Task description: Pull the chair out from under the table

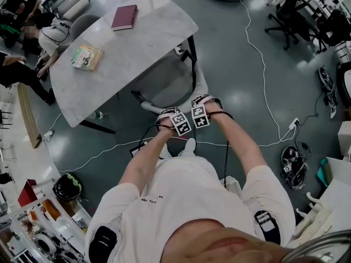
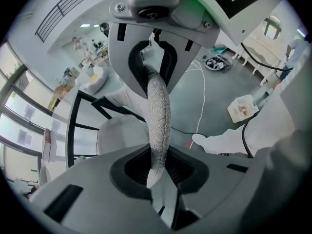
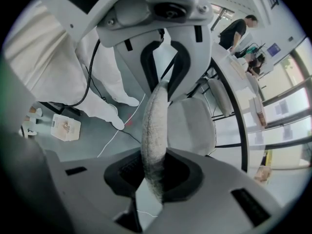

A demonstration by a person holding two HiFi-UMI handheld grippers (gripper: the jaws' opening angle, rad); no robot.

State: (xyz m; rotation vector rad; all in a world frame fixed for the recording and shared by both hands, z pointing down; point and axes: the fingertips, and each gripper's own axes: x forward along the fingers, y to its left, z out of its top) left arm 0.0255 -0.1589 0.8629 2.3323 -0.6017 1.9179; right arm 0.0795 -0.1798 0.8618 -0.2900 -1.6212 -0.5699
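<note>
The grey upholstered chair (image 1: 164, 84) stands half under the white table (image 1: 137, 48), its backrest towards me. My two grippers sit side by side on the top edge of that backrest: left gripper (image 1: 176, 117), right gripper (image 1: 198, 110), both pointing steeply down. In the left gripper view the fabric edge of the backrest (image 2: 160, 116) runs between my jaws, and the left gripper (image 2: 157, 168) is shut on it. The right gripper (image 3: 155, 175) is shut on the same backrest edge (image 3: 155, 126). The chair's seat (image 3: 191, 123) shows below.
A red book (image 1: 125, 17) and a colourful book (image 1: 86, 57) lie on the table. White cables (image 1: 262, 75) run over the grey floor to a power strip (image 1: 293, 124). A black office chair (image 1: 289, 16) stands far right. Seated people (image 1: 33, 32) are at the far left.
</note>
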